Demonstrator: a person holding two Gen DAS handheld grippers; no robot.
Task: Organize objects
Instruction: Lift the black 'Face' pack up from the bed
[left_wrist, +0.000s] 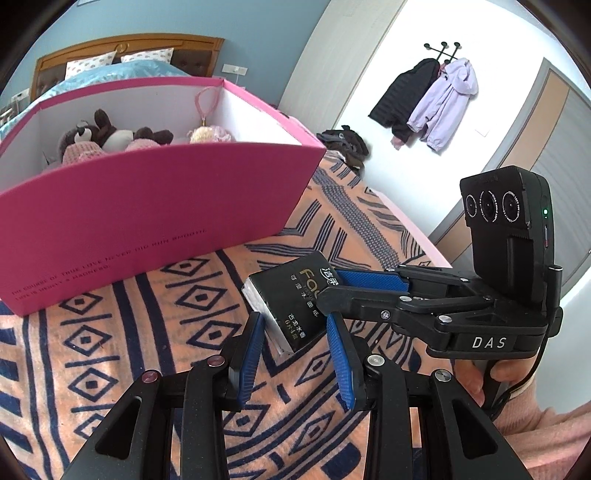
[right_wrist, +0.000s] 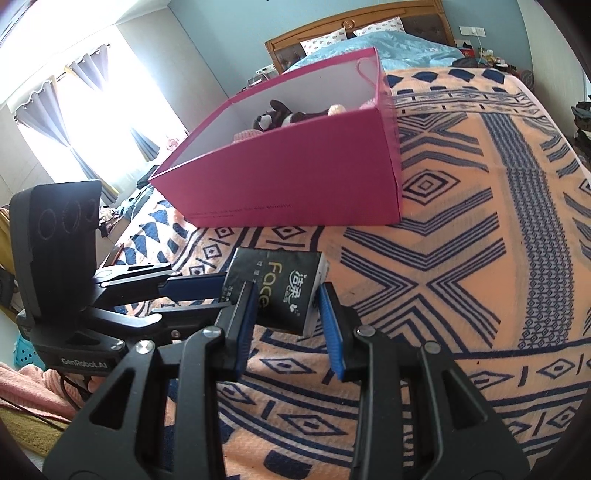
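- While both claws are gripping it, the black plastic-wrapped pack of facial tissues (left_wrist: 291, 299) is hanging just above the orange-and-navy patterned blanket (left_wrist: 122, 343), near the front wall of the box.
- Left gripper (left_wrist: 295, 354): its blue pads are pinching one end of the pack, pressed close on it.
- Right gripper (right_wrist: 288, 325): its pads are squeezing the other end, coming in from the right side of the left-wrist view.
- Open magenta cardboard box with a white interior (left_wrist: 155, 206) is sitting on the blanket just beyond the pack.
- Brown plush dog (left_wrist: 110, 134) and cream plush toy with a pink loop (left_wrist: 207, 134) are already lying inside the box.
- Progress, as a judgement: the plush toys are stowed; the tissue pack is picked up but not yet over the rim, so carrying and releasing it are remaining.
- Far off, a wooden headboard (left_wrist: 129, 44) and hanging jackets (left_wrist: 424, 99) are standing apart from the work.
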